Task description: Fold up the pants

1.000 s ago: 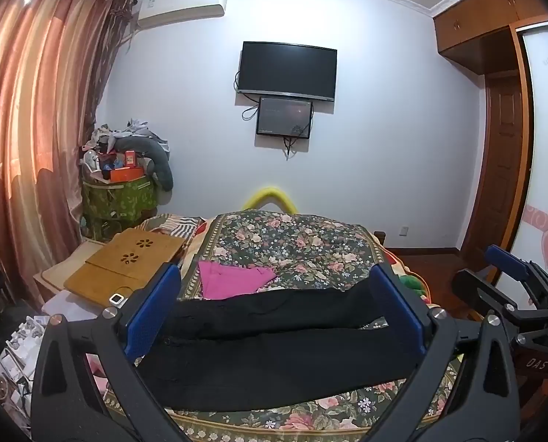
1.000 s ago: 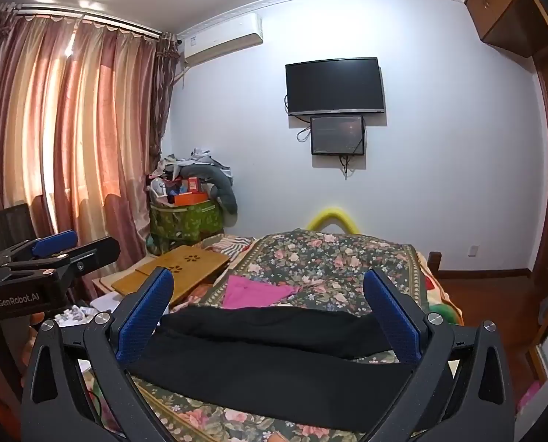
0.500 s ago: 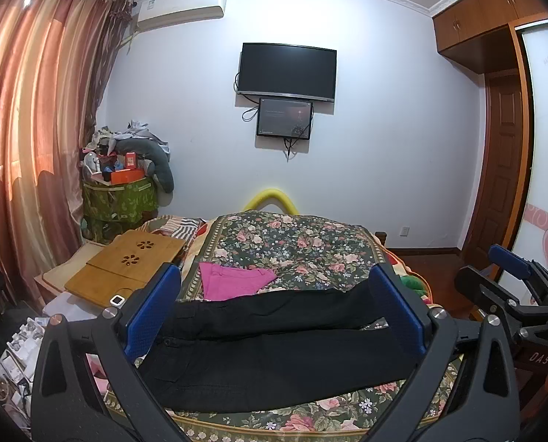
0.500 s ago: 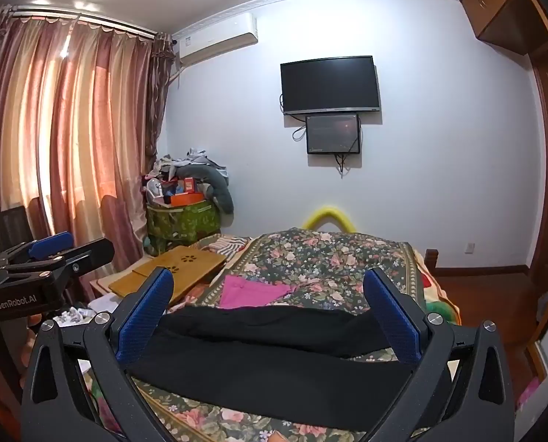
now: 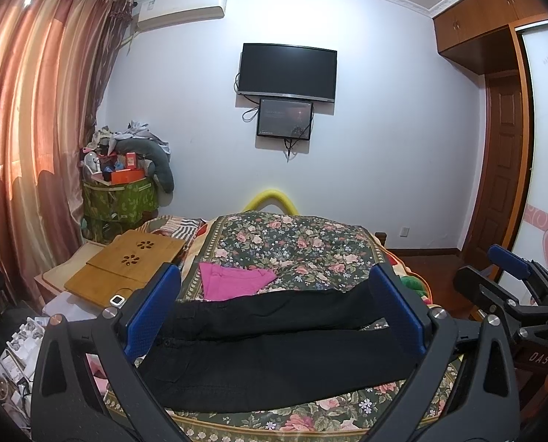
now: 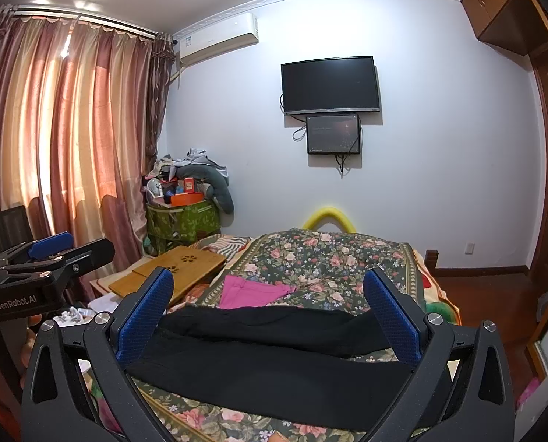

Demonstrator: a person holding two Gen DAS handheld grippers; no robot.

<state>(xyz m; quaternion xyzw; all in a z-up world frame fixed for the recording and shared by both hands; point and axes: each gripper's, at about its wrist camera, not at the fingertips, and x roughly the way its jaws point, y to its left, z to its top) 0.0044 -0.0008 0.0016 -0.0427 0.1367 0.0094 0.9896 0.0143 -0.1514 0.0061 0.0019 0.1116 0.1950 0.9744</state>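
1. Left gripper [image 5: 274, 311]: held level above the near edge of the bed [image 5: 296, 243], aimed across it toward the far wall. Jaws spread wide, nothing between the blue pads [image 5: 152, 313]; no contact with cloth.
2. Right gripper [image 6: 270, 316]: same pose, level and forward-facing over the near edge, jaws fully apart, pads [image 6: 145, 316] clear of the fabric.
3. The two tools sit side by side. The right one shows at the right margin of the left wrist view; the left one shows at the left margin of the right wrist view. No hand or sleeve visible in either view.
4. Black pants [image 5: 274, 353]: lying flat across the near end of the bed, running parallel to the near edge. Waistband end toward the left edge, legs stretching toward the right edge. The two legs lie next to each other, the farther one partly apart from the nearer, with a sliver of bedspread showing between them near the right side.
5. Pink garment [image 5: 233, 281]: folded, on the bedspread just beyond the pants, toward the left edge.
6. Wooden lap desk [image 5: 126, 263]: off the bed's left edge, on a low surface.
7. Far wall: television [image 5: 287, 68] with a smaller screen [image 5: 285, 118] mounted just beneath it.
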